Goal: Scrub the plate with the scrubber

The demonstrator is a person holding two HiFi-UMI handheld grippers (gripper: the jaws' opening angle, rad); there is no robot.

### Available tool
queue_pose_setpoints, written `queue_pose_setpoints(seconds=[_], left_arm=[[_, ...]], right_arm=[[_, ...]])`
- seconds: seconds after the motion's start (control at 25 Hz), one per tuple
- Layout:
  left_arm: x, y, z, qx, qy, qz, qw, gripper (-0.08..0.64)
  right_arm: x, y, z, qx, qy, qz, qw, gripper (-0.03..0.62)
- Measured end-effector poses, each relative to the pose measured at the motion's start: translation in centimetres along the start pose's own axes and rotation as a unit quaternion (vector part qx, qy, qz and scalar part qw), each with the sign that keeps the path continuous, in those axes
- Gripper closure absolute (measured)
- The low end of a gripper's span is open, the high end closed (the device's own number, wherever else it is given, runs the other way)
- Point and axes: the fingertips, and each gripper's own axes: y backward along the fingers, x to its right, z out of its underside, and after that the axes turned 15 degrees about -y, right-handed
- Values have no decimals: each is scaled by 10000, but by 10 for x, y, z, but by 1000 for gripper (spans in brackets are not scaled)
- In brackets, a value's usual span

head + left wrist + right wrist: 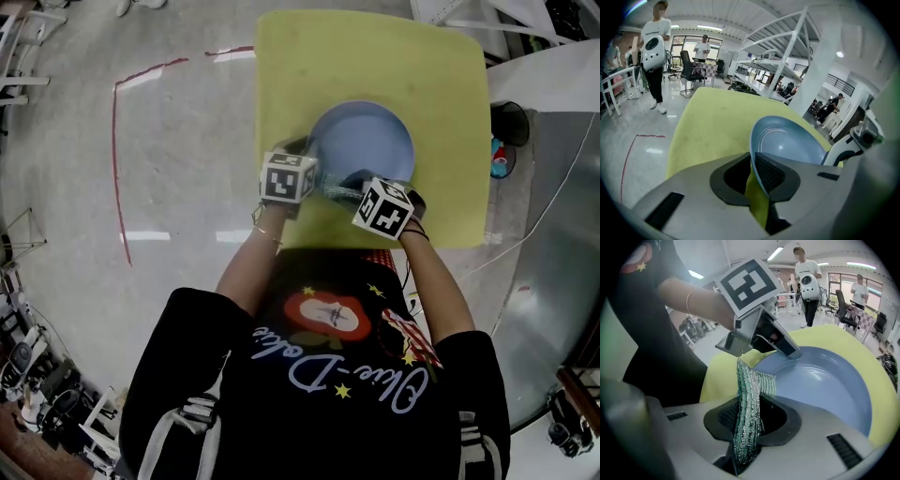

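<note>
The left tool [754,177] is closed on the near rim of the blue plate [790,140], which sits on the yellow surface [375,56]. The right tool [749,420] is clamped on a silver-green mesh scrubber [749,390]. The scrubber's free end stands at the plate's near rim, just beside the left tool.

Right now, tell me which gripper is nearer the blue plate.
Left. The left gripper is shut on the blue plate at its rim; the right gripper holds the scrubber over its near edge.
</note>
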Motion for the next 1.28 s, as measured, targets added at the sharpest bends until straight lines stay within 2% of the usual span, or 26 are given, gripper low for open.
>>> queue_pose_setpoints(seconds=[0.16, 0.32, 0.44, 0.56, 0.68, 0.88, 1.04, 1.28], left_arm=[[-1, 0, 0, -57, -26, 39, 10000, 531], [-1, 1, -1, -111, -53, 48, 9999, 531], [0, 1, -1, -143, -58, 19, 9999, 531], [-1, 0, 0, -175, -79, -4, 9998, 531], [-1, 0, 1, -203, -105, -11, 9997, 531], [-3, 2, 0, -180, -103, -12, 9998, 531], [-3, 1, 1, -174, -102, 1, 9998, 531], [-4, 2, 3, -177, -98, 21, 9998, 531]], right_arm=[[13, 17, -14, 427, 208, 264, 9985, 529], [69, 45, -29, 890, 288, 1299, 9871, 531], [108, 57, -30, 893, 253, 1884, 9777, 531], [131, 56, -30, 683, 429, 2151, 9733, 532], [137, 48, -31, 532, 513, 2199, 9727, 531], [133, 38, -29, 463, 236, 1965, 9791, 529], [129, 33, -20, 223, 346, 1908, 9808, 528], [110, 26, -9, -22, 202, 1628, 9864, 529]])
